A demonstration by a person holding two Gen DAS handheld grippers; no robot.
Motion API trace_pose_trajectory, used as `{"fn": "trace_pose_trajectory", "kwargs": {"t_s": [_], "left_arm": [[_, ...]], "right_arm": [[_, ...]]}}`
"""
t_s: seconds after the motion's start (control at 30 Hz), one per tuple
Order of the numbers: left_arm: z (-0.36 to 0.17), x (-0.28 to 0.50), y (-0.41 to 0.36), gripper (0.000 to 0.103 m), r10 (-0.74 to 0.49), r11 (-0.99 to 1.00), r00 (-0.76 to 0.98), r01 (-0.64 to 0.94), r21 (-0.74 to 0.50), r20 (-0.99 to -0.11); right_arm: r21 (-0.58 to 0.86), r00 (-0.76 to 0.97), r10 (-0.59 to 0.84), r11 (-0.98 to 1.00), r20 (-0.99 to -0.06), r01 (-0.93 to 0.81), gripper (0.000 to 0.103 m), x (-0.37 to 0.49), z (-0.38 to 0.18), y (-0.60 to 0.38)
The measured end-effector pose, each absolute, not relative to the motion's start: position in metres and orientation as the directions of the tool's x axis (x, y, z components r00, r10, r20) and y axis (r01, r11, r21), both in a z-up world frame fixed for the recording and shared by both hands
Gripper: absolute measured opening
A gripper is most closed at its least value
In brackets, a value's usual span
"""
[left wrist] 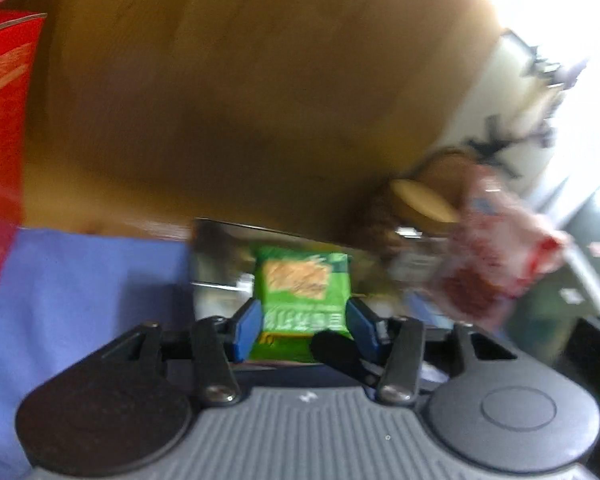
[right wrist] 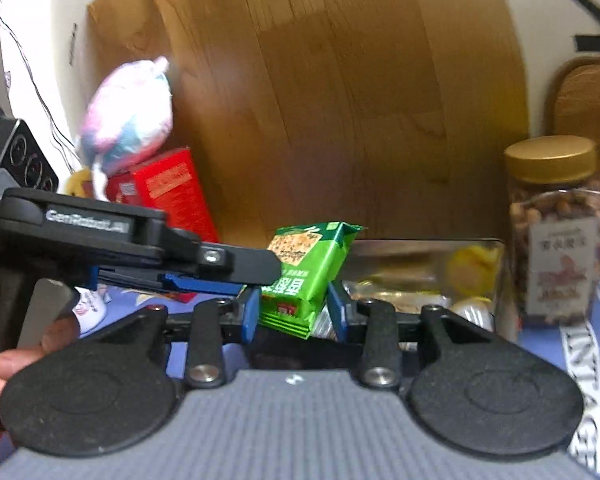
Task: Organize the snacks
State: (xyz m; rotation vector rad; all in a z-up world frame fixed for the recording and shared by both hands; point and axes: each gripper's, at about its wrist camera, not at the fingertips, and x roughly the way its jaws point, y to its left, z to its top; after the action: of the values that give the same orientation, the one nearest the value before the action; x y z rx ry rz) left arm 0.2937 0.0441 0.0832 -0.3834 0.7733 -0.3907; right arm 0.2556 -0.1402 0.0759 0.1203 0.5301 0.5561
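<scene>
Claws: left (left wrist: 304, 326) gripping green packet (left wrist: 304, 292), right (right wrist: 294, 310) open beside, apparently over tin (right wrist: 428, 256).

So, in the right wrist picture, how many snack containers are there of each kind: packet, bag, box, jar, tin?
green packet: 1
pastel bag: 1
red box: 1
jar with gold lid: 1
metal tin: 1
Total: 5

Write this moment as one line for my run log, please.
left gripper: shut on packet | right gripper: fingers flank packet, contact unclear | tin: behind packet
</scene>
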Motion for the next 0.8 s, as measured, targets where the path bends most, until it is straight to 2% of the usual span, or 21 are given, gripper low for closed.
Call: {"fn": "trace_pose_trajectory", "kwargs": {"t_s": [0.03, 0.13, 0.3, 0.4, 0.5, 0.63, 0.8], "left_arm": [[0.081, 0.294, 0.045, 0.049, -0.456, 0.868, 0.660, 0.184, -0.461, -0.597], [0.081, 0.279, 0.055, 0.049, -0.487, 0.846, 0.671, 0.204, -0.492, -0.559], [0.077, 0.233, 0.075, 0.049, -0.536, 0.816, 0.662, 0.248, -0.521, -0.524], [0.054, 0.218, 0.079, 0.049, -0.564, 0.801, 0.594, 0.224, -0.556, -0.573], [0.028, 0.204, 0.080, 0.049, -0.573, 0.798, 0.534, 0.188, -0.573, -0.622], [0.004, 0.190, 0.078, 0.049, -0.589, 0.783, 0.493, 0.151, -0.604, -0.640], [0.002, 0.174, 0.074, 0.050, -0.577, 0.784, 0.540, 0.156, -0.601, -0.612]], "right_arm": [[0.236, 0.716, 0.522, 0.852, -0.463, -0.468, 0.046, 0.263, 0.072, -0.137], [0.220, 0.731, 0.498, 0.866, -0.466, -0.450, 0.046, 0.262, 0.069, -0.137], [0.350, 0.710, 0.566, 0.823, -0.420, -0.448, 0.046, 0.222, 0.065, -0.171], [0.422, 0.638, 0.605, 0.794, -0.476, -0.438, 0.046, 0.203, 0.046, -0.183], [0.436, 0.584, 0.592, 0.806, -0.556, -0.401, 0.046, 0.201, 0.028, -0.185], [0.447, 0.533, 0.600, 0.800, -0.596, -0.400, 0.046, 0.207, 0.022, -0.183], [0.476, 0.412, 0.640, 0.763, -0.648, -0.437, 0.046, 0.216, 0.014, -0.169]]}}
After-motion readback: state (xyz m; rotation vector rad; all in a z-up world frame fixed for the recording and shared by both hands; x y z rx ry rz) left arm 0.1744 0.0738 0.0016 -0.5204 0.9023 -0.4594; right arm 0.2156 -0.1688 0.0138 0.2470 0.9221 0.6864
